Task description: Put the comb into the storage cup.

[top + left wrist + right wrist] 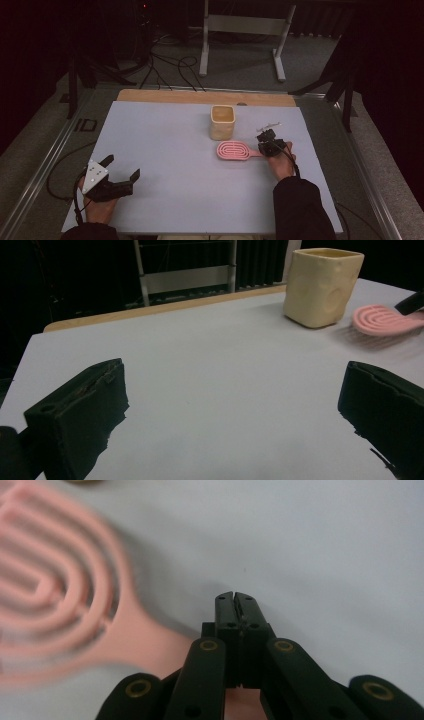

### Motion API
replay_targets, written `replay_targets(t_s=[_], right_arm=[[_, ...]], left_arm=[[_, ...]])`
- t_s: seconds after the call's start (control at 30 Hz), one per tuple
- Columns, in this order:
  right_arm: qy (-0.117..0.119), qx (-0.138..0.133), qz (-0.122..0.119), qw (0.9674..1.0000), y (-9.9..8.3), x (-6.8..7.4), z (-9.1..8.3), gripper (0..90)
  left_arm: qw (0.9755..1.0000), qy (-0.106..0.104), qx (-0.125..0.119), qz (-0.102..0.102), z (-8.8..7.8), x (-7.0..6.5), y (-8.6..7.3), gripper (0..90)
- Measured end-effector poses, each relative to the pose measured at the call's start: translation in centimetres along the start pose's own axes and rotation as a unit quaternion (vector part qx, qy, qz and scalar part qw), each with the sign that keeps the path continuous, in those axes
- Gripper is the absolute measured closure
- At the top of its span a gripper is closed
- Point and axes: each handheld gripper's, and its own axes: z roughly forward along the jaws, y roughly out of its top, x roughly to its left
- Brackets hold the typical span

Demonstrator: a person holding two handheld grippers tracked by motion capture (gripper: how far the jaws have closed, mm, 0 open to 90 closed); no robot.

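Note:
A pink hairbrush [234,150] lies flat on the grey table top [165,165], its handle pointing right. Just behind it stands a cream cup [222,121]. My right gripper [264,148] sits over the end of the handle. In the right gripper view its jaws [234,600] are pressed together with nothing between the tips, and the hairbrush [60,590] handle runs beneath the linkage; whether they touch I cannot tell. My left gripper [122,166] rests open near the front left, jaws [235,377] wide apart over bare table, with the cup [322,285] and hairbrush [382,320] far off.
A wooden strip [205,96] borders the table's far edge. Beyond it on the floor stand a white metal frame [245,30] and loose cables [170,70]. Metal rails run along both sides of the table.

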Motion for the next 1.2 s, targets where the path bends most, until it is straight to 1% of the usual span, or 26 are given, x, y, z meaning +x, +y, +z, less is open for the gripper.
replay_targets(t_s=[0.07,0.1,0.23,0.37,0.63,0.7,0.77,0.8,1.07,1.2], right_arm=[[0.004,-0.002,0.0,1.0,-0.4,0.0,-0.3,90.0],[0.01,-0.007,0.001,0.9999,-0.7,0.0,-0.6,90.0],[0.016,-0.011,-0.002,0.9998,-1.5,0.3,-1.2,90.0],[0.024,-0.005,-0.009,0.9997,-2.3,0.6,-1.6,90.0],[0.026,0.0,-0.021,0.9994,-3.6,1.0,-2.1,90.0],[0.027,0.003,-0.02,0.9994,-3.8,1.1,-2.3,90.0],[0.034,0.003,-0.018,0.9993,-3.9,1.2,-2.4,90.0],[0.035,0.005,-0.024,0.9991,-3.9,1.3,-2.6,90.0],[0.045,0.009,-0.033,0.9984,-4.2,1.9,-3.2,90.0],[0.059,0.013,-0.025,0.9978,-4.3,2.0,-3.4,90.0]], left_arm=[[1.0,0.0,0.0,-0.001,0.0,0.0,0.0,0.1],[1.0,0.001,0.001,0.0,0.0,0.0,0.0,0.1],[1.0,0.0,0.001,0.0,0.0,0.0,0.0,0.1],[1.0,0.001,0.001,0.0,0.1,0.0,0.0,0.1],[1.0,0.001,0.002,-0.001,0.1,0.0,0.0,0.2],[1.0,0.001,0.002,-0.001,0.1,0.0,-0.1,0.1],[1.0,0.001,0.002,0.0,0.1,0.0,-0.1,0.2],[1.0,0.001,0.002,-0.001,0.1,0.0,-0.1,0.1],[1.0,0.002,0.002,-0.001,0.0,0.0,-0.1,0.2],[1.0,0.001,0.001,-0.002,0.0,0.1,-0.1,0.2]])
